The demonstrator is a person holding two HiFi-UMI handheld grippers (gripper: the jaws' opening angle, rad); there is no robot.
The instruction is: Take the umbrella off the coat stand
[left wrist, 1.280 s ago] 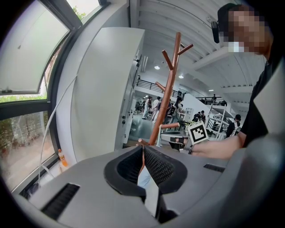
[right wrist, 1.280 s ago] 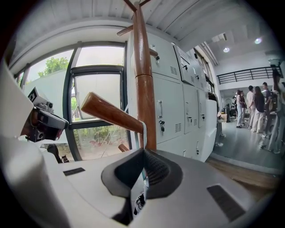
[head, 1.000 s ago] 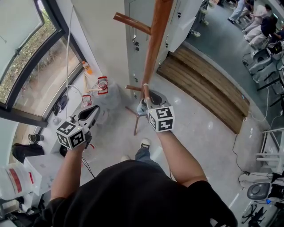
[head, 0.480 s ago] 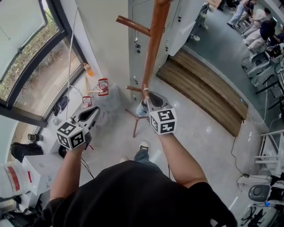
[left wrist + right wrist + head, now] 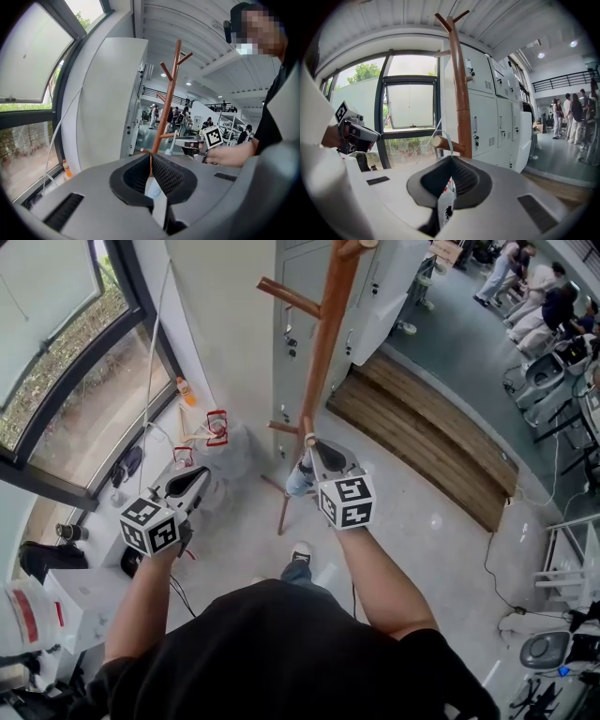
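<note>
jaws of the right gripper are clenched on the strap end of the umbrella, which hangs by its loop from a low peg of the coat stand. the grip sits close to the peg, apparently so the loop can be slid off its tip. the left gripper is held well apart, jaws closed on nothing.

Bright daylight pours through the window; wide-angle views curve, with dark corners.
</note>
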